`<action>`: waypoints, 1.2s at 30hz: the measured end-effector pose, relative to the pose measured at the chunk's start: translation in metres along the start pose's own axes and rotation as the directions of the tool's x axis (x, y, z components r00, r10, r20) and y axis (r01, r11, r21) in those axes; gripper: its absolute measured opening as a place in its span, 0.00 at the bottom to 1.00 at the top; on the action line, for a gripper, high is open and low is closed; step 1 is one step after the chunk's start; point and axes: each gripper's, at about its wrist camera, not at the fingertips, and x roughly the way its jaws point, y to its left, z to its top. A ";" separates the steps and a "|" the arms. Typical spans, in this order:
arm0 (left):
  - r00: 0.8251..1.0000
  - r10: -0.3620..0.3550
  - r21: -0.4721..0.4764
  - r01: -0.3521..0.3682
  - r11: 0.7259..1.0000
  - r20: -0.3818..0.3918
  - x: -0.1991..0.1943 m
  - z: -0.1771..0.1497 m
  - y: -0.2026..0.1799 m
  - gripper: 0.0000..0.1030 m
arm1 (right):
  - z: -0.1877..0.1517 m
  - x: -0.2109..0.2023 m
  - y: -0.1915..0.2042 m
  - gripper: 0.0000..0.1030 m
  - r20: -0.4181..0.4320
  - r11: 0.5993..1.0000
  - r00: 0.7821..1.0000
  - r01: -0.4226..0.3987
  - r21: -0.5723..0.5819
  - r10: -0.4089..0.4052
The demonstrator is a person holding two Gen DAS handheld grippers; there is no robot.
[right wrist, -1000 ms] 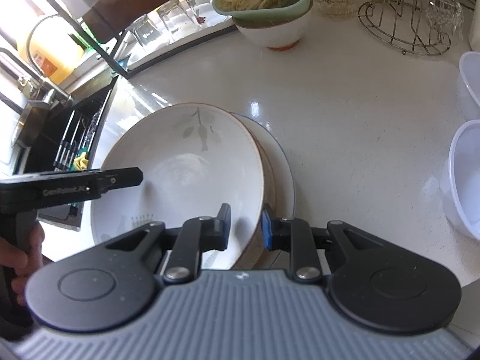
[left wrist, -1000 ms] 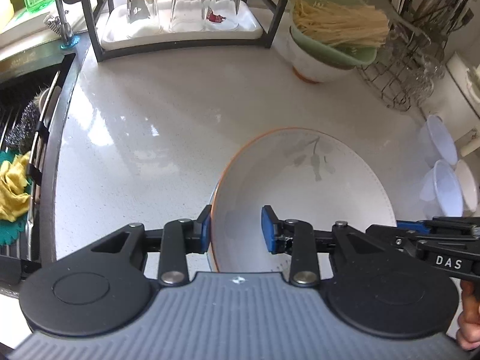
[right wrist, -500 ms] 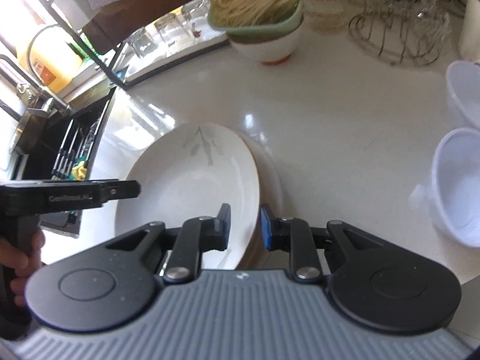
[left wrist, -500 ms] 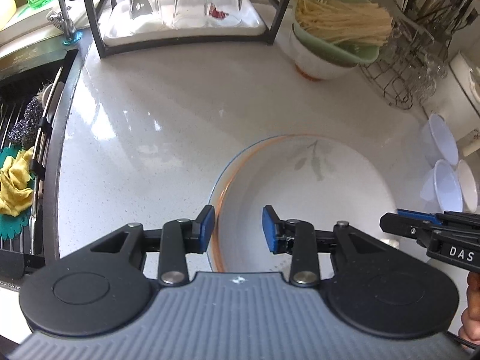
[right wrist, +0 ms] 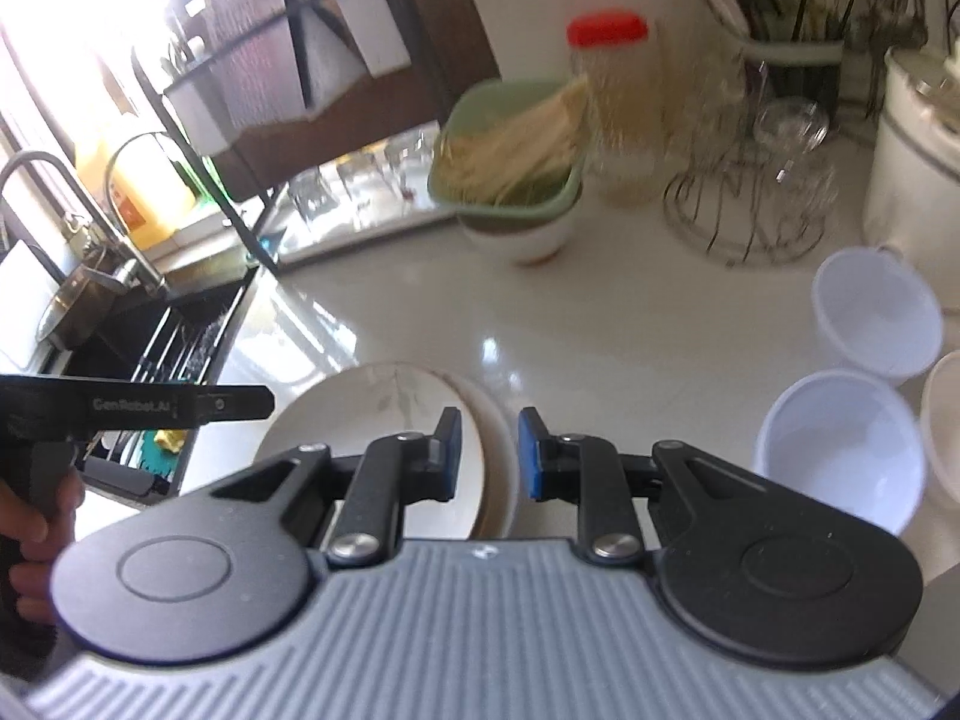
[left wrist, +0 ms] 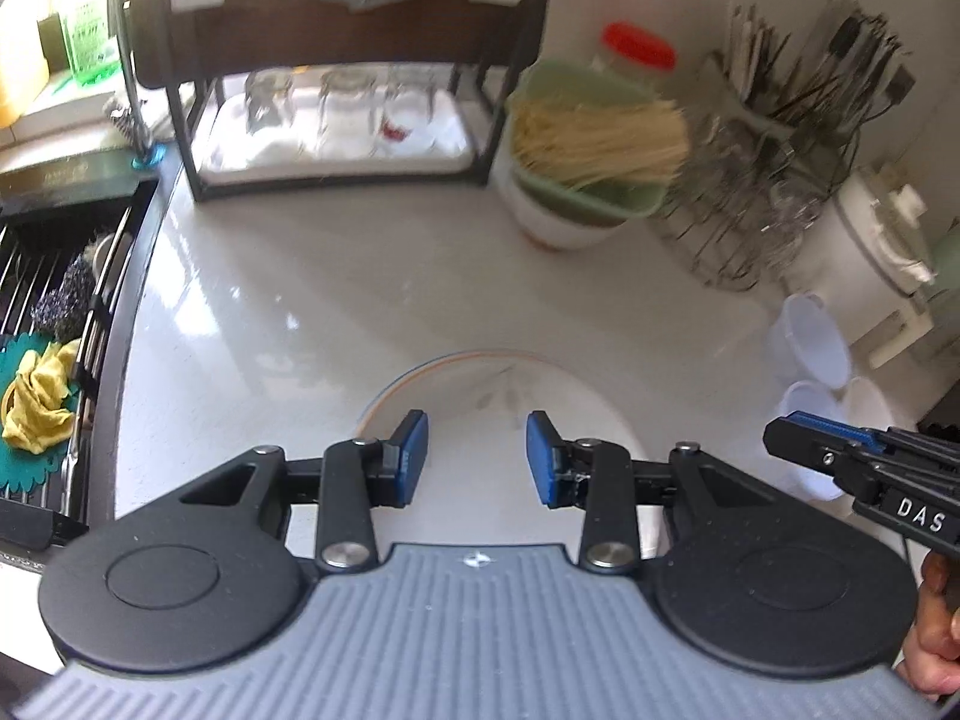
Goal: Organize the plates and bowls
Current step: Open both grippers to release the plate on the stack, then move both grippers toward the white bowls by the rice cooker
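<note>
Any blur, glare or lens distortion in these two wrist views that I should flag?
Left wrist view: the glasses and noodles are motion-smeared, the counter edge bows from the fisheye. Right wrist view: the window is blown out at top left, the red-lidded jar is blurred, glare streaks the counter.

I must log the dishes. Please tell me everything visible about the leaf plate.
The leaf plate is round, glossy, off-white, ceramic-looking, with a grey leaf sprig printed inside and a thin orange rim line. It lies on top of another plate on the white counter. Both hand-held grippers hover above it; neither appears to touch it.
</note>
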 end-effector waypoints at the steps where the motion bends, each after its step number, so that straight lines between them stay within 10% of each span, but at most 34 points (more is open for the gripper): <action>1: 1.000 -0.005 0.001 0.005 1.000 0.011 -0.005 0.000 -0.005 0.39 | 0.000 -0.006 -0.001 0.23 0.015 1.000 1.000 0.001 -0.004 -0.001; 11: 0.992 -0.022 0.041 0.017 0.999 0.121 -0.049 -0.013 -0.064 0.39 | -0.002 -0.061 -0.016 0.23 0.132 0.999 0.991 0.014 -0.035 -0.009; 36: 0.992 -0.095 0.143 0.083 0.986 0.082 -0.038 -0.061 -0.138 0.41 | -0.057 -0.105 -0.080 0.24 0.166 0.984 0.971 0.163 0.074 -0.174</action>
